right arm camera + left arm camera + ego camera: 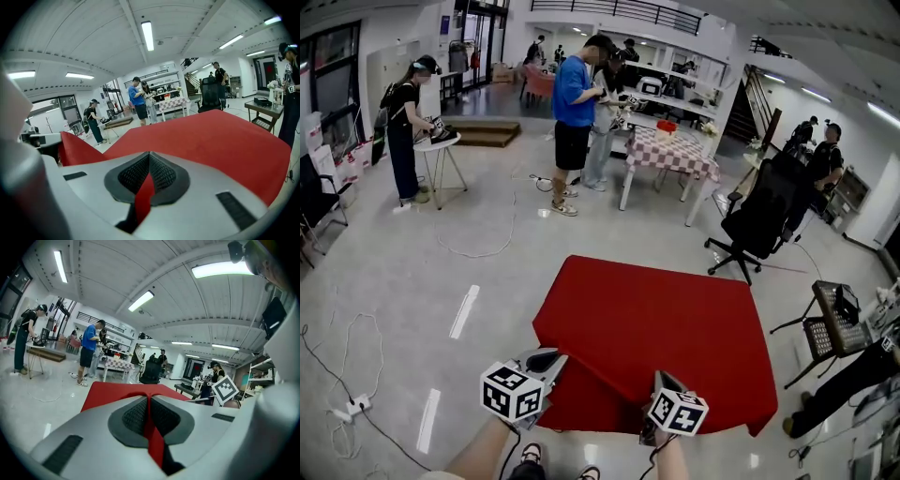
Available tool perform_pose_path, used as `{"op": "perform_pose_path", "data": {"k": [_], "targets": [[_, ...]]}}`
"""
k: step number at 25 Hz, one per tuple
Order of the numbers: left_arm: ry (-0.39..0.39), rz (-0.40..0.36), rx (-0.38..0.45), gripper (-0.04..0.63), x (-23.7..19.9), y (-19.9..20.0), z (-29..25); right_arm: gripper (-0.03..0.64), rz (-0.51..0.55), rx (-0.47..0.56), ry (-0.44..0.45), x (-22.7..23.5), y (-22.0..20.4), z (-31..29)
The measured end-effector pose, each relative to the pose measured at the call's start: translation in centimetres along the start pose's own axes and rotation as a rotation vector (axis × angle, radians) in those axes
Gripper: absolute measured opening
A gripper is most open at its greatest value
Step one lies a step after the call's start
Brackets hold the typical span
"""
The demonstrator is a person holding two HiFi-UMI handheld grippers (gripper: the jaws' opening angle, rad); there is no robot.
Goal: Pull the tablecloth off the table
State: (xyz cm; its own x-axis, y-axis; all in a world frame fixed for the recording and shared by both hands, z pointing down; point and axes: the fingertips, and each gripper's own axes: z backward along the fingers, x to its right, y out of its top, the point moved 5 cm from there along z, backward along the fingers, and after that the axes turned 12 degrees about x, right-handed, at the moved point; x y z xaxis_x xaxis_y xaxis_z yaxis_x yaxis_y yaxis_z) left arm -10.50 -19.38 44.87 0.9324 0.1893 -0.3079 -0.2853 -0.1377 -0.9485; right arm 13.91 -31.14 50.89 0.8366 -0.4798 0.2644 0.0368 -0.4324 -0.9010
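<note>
1. The red tablecloth (675,323) lies spread over the table in the middle of the floor, straight ahead of the person. It covers the top completely, and its edges hang down on every side that shows.
2. The near edge of the cloth is gathered into folds, with a darker crease running between the two grippers.
3. The left gripper (546,361) is at the near left corner of the cloth. Its jaws are closed tight on a thin strip of red fabric that runs down between the pads.
4. The right gripper (667,379) is at the near edge, a little to the right. It is likewise clamped on a pinch of the red cloth.
5. In the right gripper view the cloth rises to a peak at the left.
6. A black office chair (759,220) stands beyond the table's far right corner.
7. Farther back stands a table with a checkered cloth (672,152). A person in a blue shirt (574,98) stands just beside it.
8. At the far left another person (401,122) bends over a small white table (439,143).
9. Cables and a power strip (352,409) lie on the grey floor (412,272) at the lower left.
</note>
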Motion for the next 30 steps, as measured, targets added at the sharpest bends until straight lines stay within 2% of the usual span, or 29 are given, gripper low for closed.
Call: {"op": "perform_pose_path", "data": {"k": [7, 15, 16, 18, 25, 30], "targets": [[0.029, 0.008, 0.025, 0.018, -0.7, 0.9, -2.0, 0.026, 0.010, 0.024, 0.016, 1.1, 1.8, 0.7], [0.134, 0.035, -0.009, 0.018, -2.8, 0.7, -4.8, 0.029, 0.020, 0.019, -0.013, 2.4, 2.7, 1.5], [0.139, 0.043, -0.006, 0.018, -3.0, 0.7, -5.0, 0.043, 0.019, 0.013, -0.018, 2.7, 2.6, 1.7], [0.146, 0.054, 0.003, 0.018, -3.4, 0.9, -5.5, 0.147, 0.018, -0.006, -0.020, 3.2, 2.4, 2.1], [0.160, 0.073, 0.026, 0.018, -4.2, 1.4, -6.3, 0.261, 0.041, -0.088, -0.011, 4.3, 0.9, 2.7], [0.134, 0.049, 0.054, 0.018, -3.9, 2.0, -5.5, 0.298, 0.137, -0.148, -0.013, 5.7, 0.7, 1.8]]}}
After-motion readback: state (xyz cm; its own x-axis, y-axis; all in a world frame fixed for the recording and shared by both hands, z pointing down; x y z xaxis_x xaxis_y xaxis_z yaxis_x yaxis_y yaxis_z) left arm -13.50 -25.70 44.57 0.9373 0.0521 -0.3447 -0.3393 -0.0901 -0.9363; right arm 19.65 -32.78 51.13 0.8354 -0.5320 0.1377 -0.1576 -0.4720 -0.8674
